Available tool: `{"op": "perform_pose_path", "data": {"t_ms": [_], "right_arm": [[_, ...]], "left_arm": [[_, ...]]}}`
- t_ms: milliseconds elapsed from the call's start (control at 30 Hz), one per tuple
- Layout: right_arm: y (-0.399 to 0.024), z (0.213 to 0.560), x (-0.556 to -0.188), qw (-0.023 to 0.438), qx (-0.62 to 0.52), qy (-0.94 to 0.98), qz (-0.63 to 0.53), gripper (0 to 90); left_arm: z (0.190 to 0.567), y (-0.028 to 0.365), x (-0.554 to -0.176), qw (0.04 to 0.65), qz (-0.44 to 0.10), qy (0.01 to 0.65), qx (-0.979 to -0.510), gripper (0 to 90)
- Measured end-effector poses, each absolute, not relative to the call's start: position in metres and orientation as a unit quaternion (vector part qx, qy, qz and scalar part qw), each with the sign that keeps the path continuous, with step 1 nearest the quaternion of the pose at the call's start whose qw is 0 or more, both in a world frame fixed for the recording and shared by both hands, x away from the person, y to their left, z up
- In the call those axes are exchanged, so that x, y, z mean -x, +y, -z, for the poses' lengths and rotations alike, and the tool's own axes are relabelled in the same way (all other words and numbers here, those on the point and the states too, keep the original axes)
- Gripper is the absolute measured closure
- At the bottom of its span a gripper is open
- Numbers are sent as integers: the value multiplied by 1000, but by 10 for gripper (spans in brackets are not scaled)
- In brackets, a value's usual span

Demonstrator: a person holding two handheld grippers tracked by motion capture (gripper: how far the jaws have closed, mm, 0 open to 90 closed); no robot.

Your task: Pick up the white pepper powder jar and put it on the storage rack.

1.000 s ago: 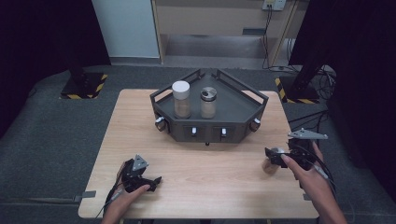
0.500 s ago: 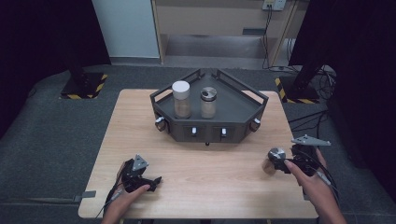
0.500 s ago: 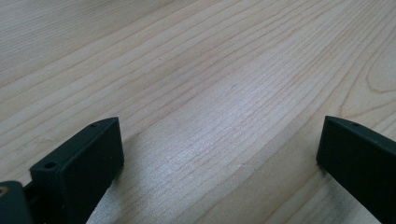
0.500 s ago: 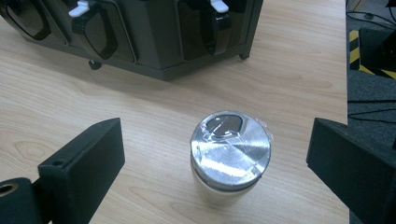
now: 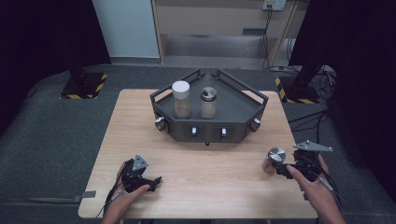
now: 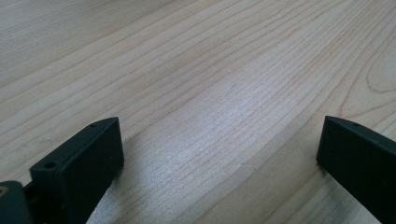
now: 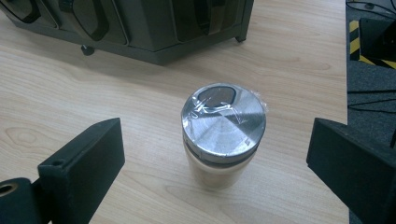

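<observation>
Looking down from the high view, we see the wooden table point(image 5: 201, 182) filling the middle of the frame. On its upper half stands the dark grey rack point(image 5: 243, 112), a wedge-shaped tray with small white knobs along its front. Two jars stand upright side by side on the rack: a white-capped jar point(image 5: 181, 99) at left and a metal-capped jar point(image 5: 208, 102) just right of it.

Our left gripper point(image 5: 149, 179) rests low on the table in the lower left of the frame, with a hand point(image 5: 127, 198) behind it. In the left gripper view its two black jaws stand wide apart, with only bare wood grain point(image 6: 210, 93) between them.

Our right gripper point(image 5: 279, 167) sits in the lower right of the high view. Just in front of it stands the small jar point(image 5: 273, 160), upright on the table, well apart from the rack. In the right gripper view this jar point(image 7: 223, 135) is at the centre of the frame, its round silver lid wrapped in clear film and pale contents below. The jaws stand wide on either side, and neither pad touches it. The rack's front edge point(image 7: 154, 32) runs across the top of that view.
</observation>
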State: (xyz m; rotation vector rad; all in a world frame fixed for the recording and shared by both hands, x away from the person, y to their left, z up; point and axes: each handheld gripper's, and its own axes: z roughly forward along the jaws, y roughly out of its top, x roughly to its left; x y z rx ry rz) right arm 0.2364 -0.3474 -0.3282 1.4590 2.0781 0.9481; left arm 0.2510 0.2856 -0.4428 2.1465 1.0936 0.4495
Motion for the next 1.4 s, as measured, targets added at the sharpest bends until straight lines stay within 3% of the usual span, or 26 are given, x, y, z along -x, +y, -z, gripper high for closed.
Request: {"op": "perform_pose_path", "data": {"t_ms": [1400], "right_arm": [[-357, 370, -234, 189, -548, 744, -332, 42]], "left_arm": [[443, 286, -251, 339, -172, 420, -824, 0]]}}
